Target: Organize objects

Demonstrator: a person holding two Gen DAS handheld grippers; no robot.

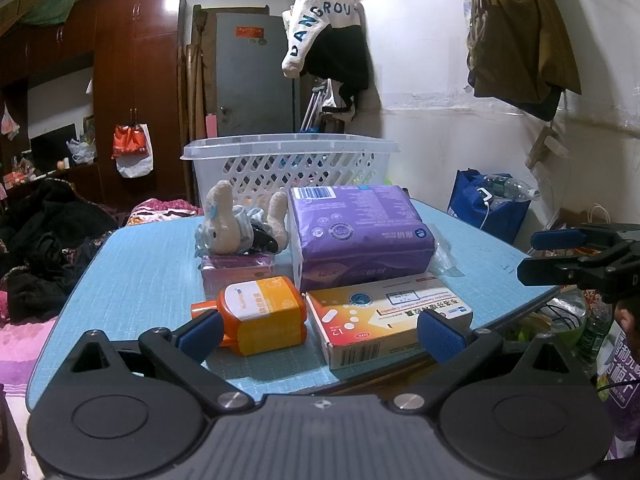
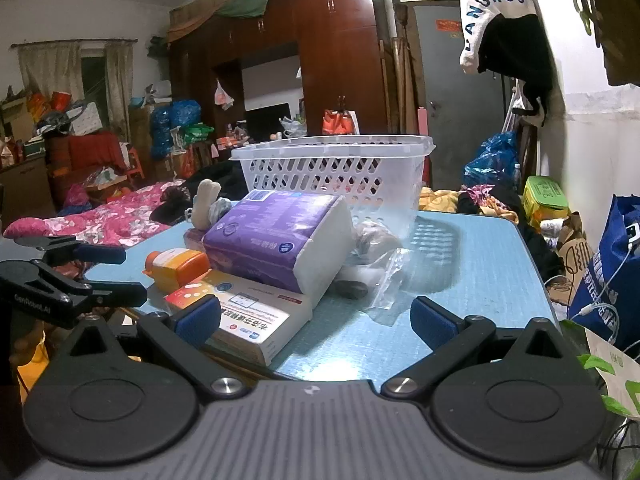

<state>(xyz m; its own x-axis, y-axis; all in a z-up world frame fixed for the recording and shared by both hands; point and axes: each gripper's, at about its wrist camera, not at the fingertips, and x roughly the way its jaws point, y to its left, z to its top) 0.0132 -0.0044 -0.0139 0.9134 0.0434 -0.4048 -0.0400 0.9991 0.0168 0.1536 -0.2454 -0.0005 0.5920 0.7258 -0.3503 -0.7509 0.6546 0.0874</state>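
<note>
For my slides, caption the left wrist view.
Open left gripper faces orange bottle, medicine box, purple pack and basket.

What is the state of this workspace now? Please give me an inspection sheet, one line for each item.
Surface: light blue gridded table top, crowded on its near half.
Job's things: white perforated plastic basket at the far edge; purple soft tissue pack; orange plastic bottle lying on its side; white and orange medicine carton; beige plush toy on a small purple box.
Clutter: clear plastic bag beside the tissue pack.
Grippers: left gripper open, empty; right gripper open, empty.
Cables: white cable on the blue bag.
Surroundings: brown wardrobe, bedding, hanging clothes.
</note>
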